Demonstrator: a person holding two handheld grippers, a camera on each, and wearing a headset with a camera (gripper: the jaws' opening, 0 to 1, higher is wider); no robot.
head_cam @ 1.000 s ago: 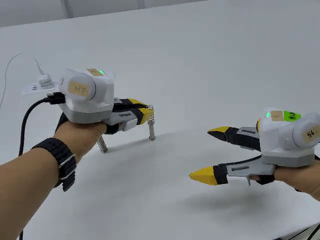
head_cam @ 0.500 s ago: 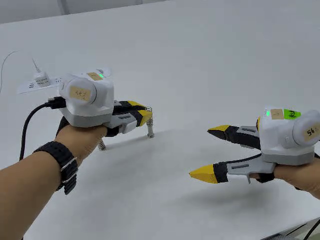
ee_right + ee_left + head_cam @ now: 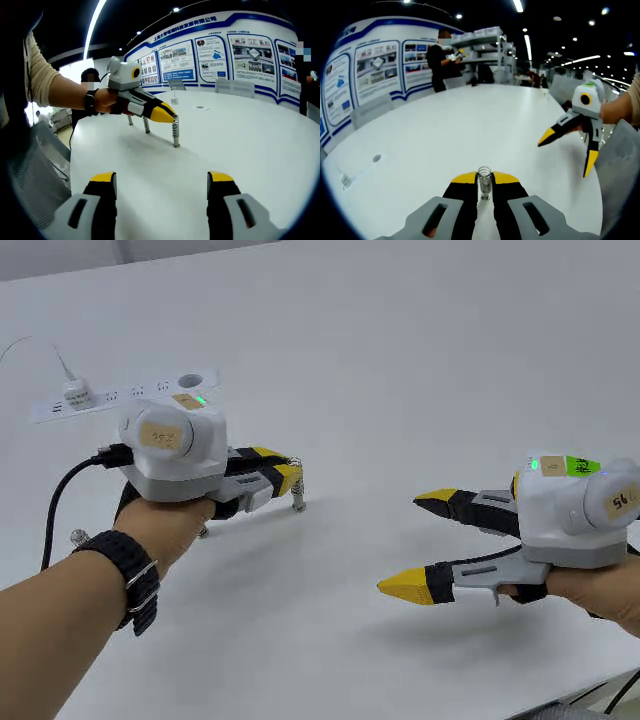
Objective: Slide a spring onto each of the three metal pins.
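The left hand-held gripper [image 3: 289,472] is closed narrow on the top of a spring [image 3: 484,180], which stands upright between its yellow tips. The spring sits over a pin [image 3: 299,503], and the foot of the pin rests on the white surface [image 3: 400,390], just in front of the left hand [image 3: 165,525]. In the right gripper view a second pin [image 3: 146,125] with coils around it stands near the first one. A third pin [image 3: 131,120] is beyond it (whether this one carries a spring I cannot tell). The right hand-held gripper [image 3: 418,544] hovers well apart to the right, above the surface, with its jaws wide and nothing between them. A power strip [image 3: 120,398] lies at the far left of the surface.
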